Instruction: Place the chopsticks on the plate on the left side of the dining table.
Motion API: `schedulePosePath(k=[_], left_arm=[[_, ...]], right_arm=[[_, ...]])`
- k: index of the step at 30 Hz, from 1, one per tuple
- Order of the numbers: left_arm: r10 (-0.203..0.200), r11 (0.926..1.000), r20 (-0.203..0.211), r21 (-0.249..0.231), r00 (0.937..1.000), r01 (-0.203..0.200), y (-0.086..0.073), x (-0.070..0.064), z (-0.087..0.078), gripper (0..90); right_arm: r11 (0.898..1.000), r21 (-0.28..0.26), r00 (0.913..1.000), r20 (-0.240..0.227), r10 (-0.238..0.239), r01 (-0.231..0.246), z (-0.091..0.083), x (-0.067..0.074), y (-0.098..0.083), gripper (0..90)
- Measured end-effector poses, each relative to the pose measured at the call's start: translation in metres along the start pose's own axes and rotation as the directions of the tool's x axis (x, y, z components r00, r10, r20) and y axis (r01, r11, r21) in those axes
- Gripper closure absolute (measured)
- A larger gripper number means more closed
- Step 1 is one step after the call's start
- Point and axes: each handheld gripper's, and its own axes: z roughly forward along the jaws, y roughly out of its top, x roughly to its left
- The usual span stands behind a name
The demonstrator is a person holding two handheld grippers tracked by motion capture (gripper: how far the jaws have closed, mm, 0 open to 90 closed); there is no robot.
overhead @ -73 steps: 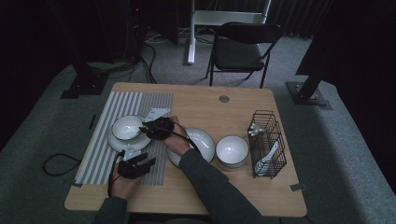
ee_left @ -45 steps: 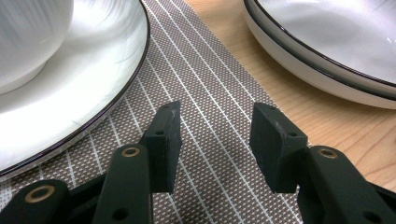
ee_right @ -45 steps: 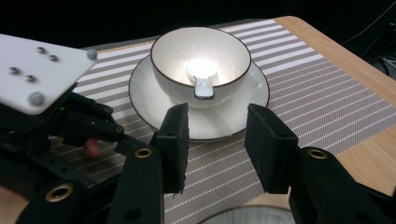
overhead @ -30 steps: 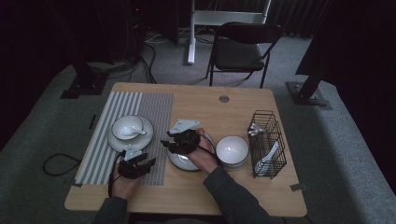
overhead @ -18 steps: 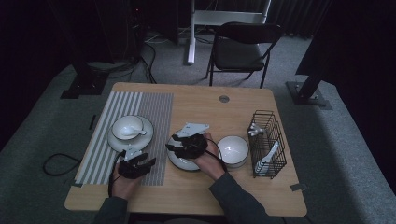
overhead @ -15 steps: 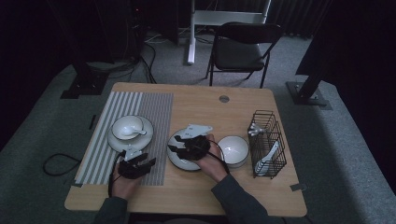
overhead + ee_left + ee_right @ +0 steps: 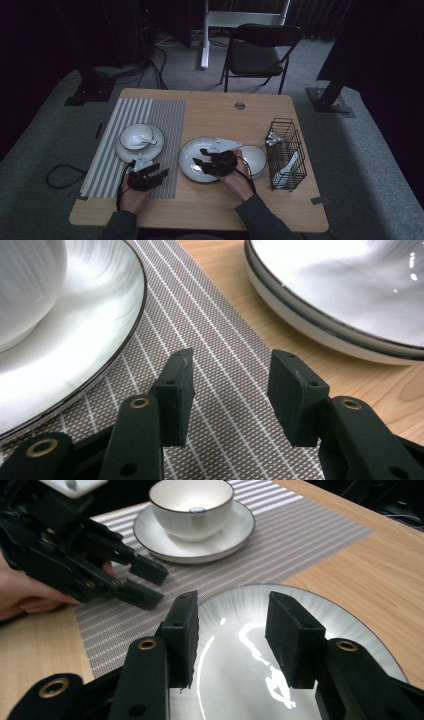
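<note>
I can read no brand, label or writing on anything here. My right gripper (image 7: pixel 200 156) hangs over the wide, shallow white ceramic plate with a thin dark rim (image 7: pixel 187 165), glossy enough to throw back the light; the jaws stand apart with nothing between them, only the plate's shining surface (image 7: pixel 345 630) showing below. That plate sits on the bare light wooden table (image 7: pixel 210 112), near its middle, just right of the striped grey-and-white woven placemat (image 7: pixel 162 117).

My left gripper (image 7: pixel 159 175) rests low over the placemat's near right corner, jaws likewise parted and empty. In the left gripper view the mat's fine mesh weave with pale lines (image 7: pixel 220 350) lies under the pads, with plate rims at either side.

On the mat sits a white, dark-rimmed ceramic saucer (image 7: pixel 155 145) carrying a small white round bowl (image 7: pixel 132 134) with a white spoon (image 7: pixel 146 141) in it. In the right gripper view the left gripper (image 7: pixel 155 582) lies between my jaws and that bowl (image 7: pixel 192 502).

Just right of the plate, partly behind my right hand (image 7: pixel 239 180), stands a second white round bowl (image 7: pixel 257 157). Beyond it is a black wire basket (image 7: pixel 295 137), upright and rectangular, holding white spoons (image 7: pixel 287 167). A round grey grommet (image 7: pixel 240 106) sits in the table's far edge. Past the table are a black folding chair (image 7: pixel 260 47) and grey carpet (image 7: pixel 350 150); dark cables (image 7: pixel 62 175) trail on the floor at left.
</note>
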Motion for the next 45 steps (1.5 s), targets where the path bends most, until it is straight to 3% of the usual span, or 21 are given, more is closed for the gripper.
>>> schedulePosePath(k=[19, 31, 45], left_arm=[[0.051, 0.9984, 0.052, -0.026, 0.9973, -0.05, 0.021, -0.01, 0.0, 54.4], [0.107, 0.9933, 0.074, -0.052, 0.9915, -0.103, 0.043, -0.018, 0.006, 54.4], [0.139, 0.9888, 0.106, -0.07, 0.9846, -0.132, 0.063, -0.028, 0.013, 54.4]], right_arm=[[1.0, -0.019, 0.9978, 0.067, 0.003, -0.002, -0.029, 0.006, -0.024, 56.8], [0.999, -0.039, 0.9966, 0.08, 0.02, -0.017, -0.044, 0.008, -0.035, 58.6], [0.998, -0.053, 0.9951, 0.091, 0.038, -0.034, -0.06, 0.01, -0.043, 61.0]])
